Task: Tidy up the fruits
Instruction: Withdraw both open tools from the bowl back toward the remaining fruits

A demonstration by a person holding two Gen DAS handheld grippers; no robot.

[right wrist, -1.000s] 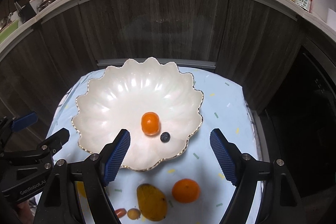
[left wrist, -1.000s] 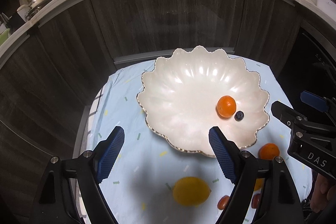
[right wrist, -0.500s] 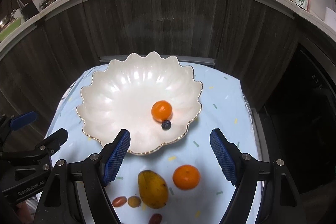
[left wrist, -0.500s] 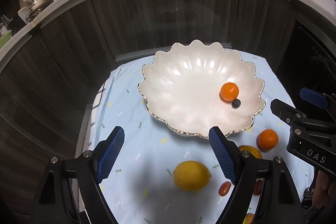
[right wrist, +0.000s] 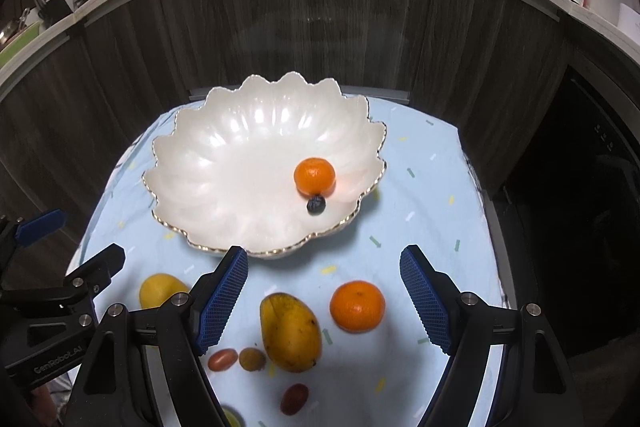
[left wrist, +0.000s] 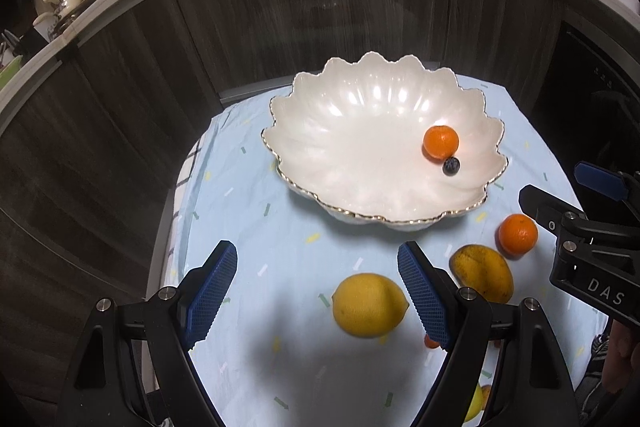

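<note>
Both wrist views, approach phase of fruit sorting. The scalloped white bowl [right wrist: 224, 163] sits in the upper centre of each frame on a pale blue cloth [right wrist: 432, 211] and already holds 1 tangerine [right wrist: 315, 175] with 1 blueberry [right wrist: 316, 205] touching its lower edge. The loose fruit lies below the bowl: a lemon [left wrist: 369, 305], a mango [right wrist: 290, 331], a second tangerine [right wrist: 357, 305] and several small tomatoes [right wrist: 222, 359].

The step in hand appears to be choosing the next piece to collect. The left gripper [left wrist: 316, 297] stands wide open and empty, tilted steeply down, with the lemon low between its pads, nearer the right one. The right gripper [right wrist: 324, 301] is likewise wide open and empty, angled down, framing the mango and second tangerine.

The next move likely calls for lowering each gripper until its pads flank 1 fruit, then closing gently, since round fruit may roll.
</note>
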